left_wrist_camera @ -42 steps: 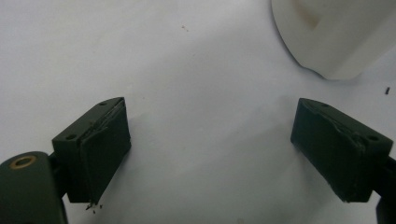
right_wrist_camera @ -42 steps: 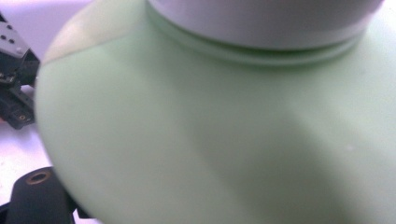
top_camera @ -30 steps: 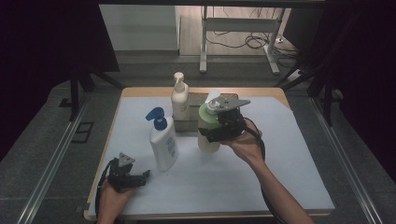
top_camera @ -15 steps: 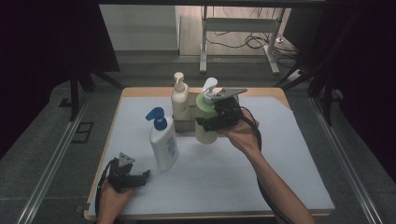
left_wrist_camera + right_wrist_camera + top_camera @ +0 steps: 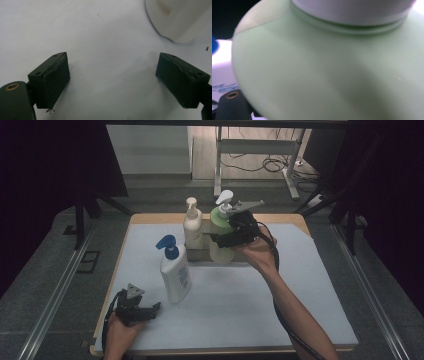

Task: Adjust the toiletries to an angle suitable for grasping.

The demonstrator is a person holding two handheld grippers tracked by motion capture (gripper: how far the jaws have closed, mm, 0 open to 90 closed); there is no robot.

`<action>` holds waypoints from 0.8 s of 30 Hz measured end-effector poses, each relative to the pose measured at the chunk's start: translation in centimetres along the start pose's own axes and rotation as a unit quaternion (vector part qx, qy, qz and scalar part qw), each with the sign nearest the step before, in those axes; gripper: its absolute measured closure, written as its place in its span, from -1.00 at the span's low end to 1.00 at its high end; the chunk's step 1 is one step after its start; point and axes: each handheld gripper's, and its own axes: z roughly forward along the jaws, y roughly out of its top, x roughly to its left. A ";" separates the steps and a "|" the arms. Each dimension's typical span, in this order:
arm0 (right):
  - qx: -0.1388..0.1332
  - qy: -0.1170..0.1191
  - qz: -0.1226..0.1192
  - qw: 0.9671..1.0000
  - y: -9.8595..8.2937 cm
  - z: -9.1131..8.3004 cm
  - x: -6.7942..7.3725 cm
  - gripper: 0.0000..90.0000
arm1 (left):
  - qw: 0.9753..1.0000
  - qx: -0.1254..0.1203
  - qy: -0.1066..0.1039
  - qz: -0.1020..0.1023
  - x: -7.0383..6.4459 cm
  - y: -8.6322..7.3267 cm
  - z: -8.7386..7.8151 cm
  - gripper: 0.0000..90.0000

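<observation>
The table [image 5: 320, 285] carried three pump bottles. The right arm stretched far across it, its right gripper [image 5: 226, 238] clamped around the green bottle [image 5: 220, 222] at the far middle. The left gripper [image 5: 150, 309] rested near-left, jaws wide apart, empty.

no legible text on any bottle, blue printing on the white bottle [image 5: 222, 86] left of the right claw [image 5: 225, 238] too blurred to read, green bottle [image 5: 327, 75] in that claw unmarked
</observation>
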 end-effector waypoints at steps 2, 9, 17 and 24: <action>0.000 -0.004 0.002 1.000 0.2 0.2 -0.3 -0.72 | 1.000 0.000 0.000 0.000 0.0 0.0 0.0 -0.75; 0.000 -0.016 0.009 1.000 0.4 0.9 -1.5 -0.72 | 1.000 -0.001 0.001 0.001 0.0 0.0 0.0 -0.75; 0.000 -0.035 0.019 0.999 0.5 1.9 -2.9 -0.72 | 1.000 -0.001 0.000 0.000 0.0 0.0 0.0 -0.74; -0.002 -0.048 0.029 0.998 0.6 2.7 -3.9 -0.72 | 1.000 -0.001 0.001 0.001 0.0 0.0 0.0 -0.74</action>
